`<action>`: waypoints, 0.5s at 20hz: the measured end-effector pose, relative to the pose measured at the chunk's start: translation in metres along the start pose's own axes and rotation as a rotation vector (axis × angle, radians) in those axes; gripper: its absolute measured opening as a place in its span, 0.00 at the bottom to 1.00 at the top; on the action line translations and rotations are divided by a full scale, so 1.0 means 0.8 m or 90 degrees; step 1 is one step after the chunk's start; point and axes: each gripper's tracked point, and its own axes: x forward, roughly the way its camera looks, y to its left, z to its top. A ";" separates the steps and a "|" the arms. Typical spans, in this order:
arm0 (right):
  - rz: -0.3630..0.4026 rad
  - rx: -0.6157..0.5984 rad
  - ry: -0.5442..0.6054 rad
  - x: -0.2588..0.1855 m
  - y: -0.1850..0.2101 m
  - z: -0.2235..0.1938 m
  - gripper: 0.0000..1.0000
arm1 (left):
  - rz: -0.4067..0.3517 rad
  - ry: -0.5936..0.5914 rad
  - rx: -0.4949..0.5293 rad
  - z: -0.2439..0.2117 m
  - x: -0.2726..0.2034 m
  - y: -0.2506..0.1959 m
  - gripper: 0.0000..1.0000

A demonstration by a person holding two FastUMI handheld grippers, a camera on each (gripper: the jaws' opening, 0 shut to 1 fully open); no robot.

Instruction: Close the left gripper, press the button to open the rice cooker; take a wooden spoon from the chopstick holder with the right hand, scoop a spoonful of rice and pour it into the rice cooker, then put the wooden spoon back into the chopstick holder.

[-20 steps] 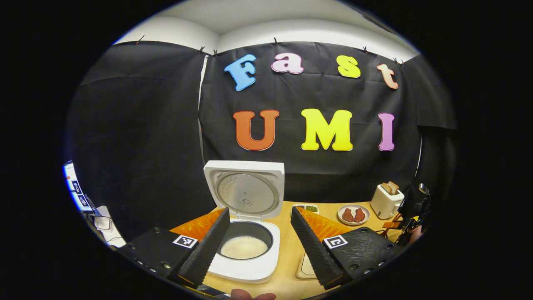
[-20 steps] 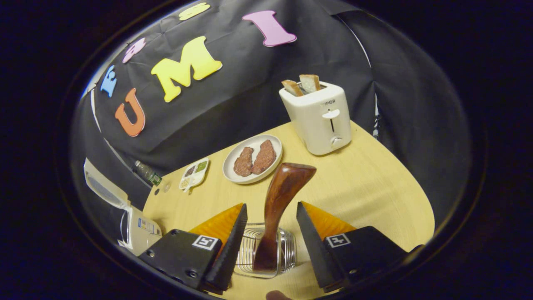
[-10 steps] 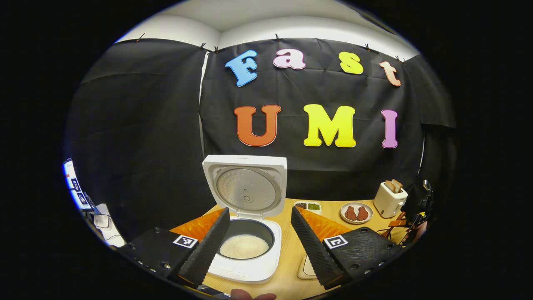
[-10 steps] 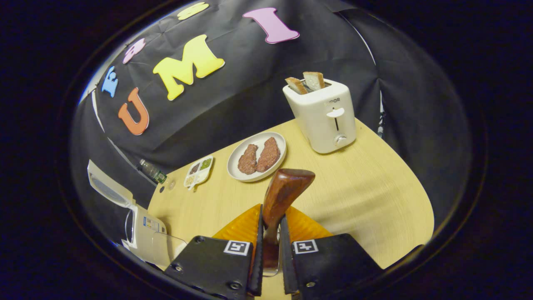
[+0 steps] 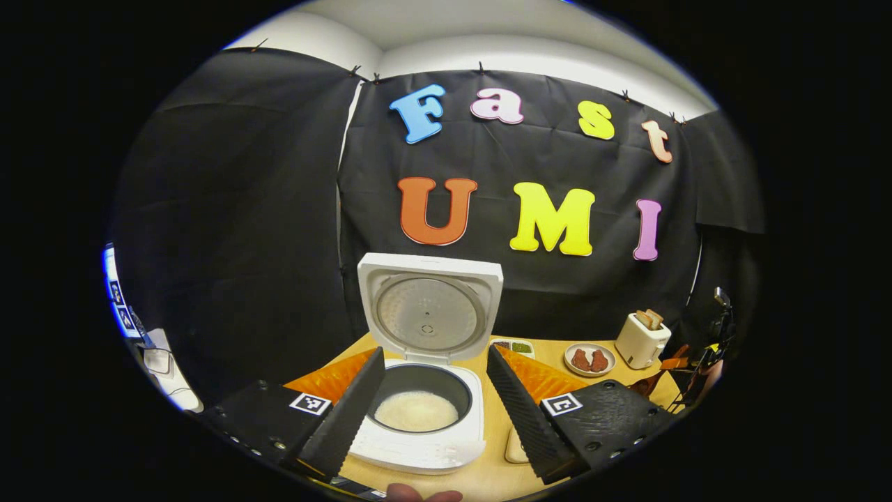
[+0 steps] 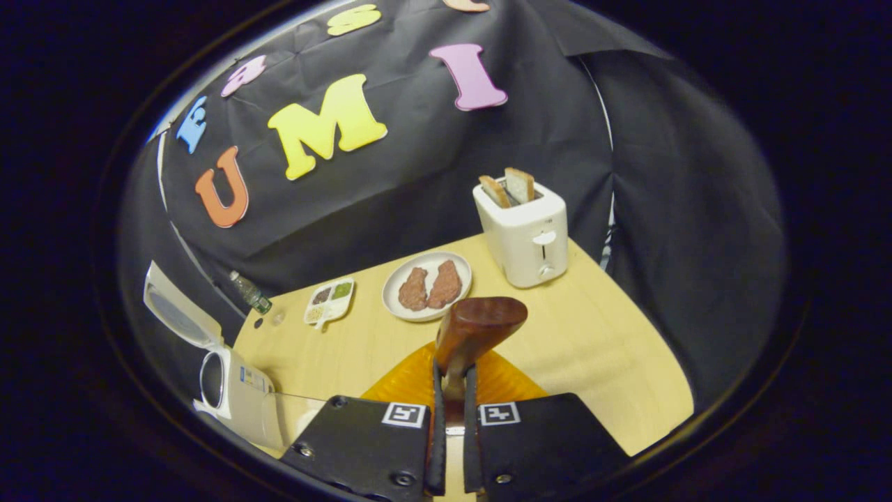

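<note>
The white rice cooker [image 5: 418, 446] stands open in the left gripper view, lid [image 5: 428, 317] upright, white rice [image 5: 417, 410] in its pot. My left gripper [image 5: 435, 351] hangs open in front of it, a finger on each side of the pot, holding nothing. In the right gripper view my right gripper [image 6: 453, 373] is shut on the handle of the dark wooden spoon [image 6: 477, 324], which sticks up past the fingertips. The spoon's bowl and the chopstick holder are hidden under the gripper. The open rice cooker [image 6: 233, 390] sits far to its left.
On the wooden table [image 6: 613, 362] stand a white toaster [image 6: 527, 233] with two bread slices, a plate [image 6: 427, 286] with two meat pieces, a small divided dish [image 6: 329, 301] and a bottle [image 6: 249, 293]. A clear container [image 6: 293, 418] stands beside the cooker.
My right gripper went from open around the spoon handle to shut on it and has lifted, the table dropping away. The left gripper stays open and has drifted slightly.
</note>
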 end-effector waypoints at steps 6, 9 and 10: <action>-0.002 -0.062 -0.048 -0.088 0.087 0.030 0.14 | -0.050 -0.022 0.028 -0.007 0.005 0.061 0.94; 0.039 -0.072 -0.049 -0.111 0.152 0.009 0.14 | -0.050 -0.030 0.016 -0.001 0.008 0.083 0.94; 0.054 -0.072 -0.047 -0.113 0.172 0.000 0.14 | -0.049 -0.035 0.010 0.003 0.006 0.089 0.95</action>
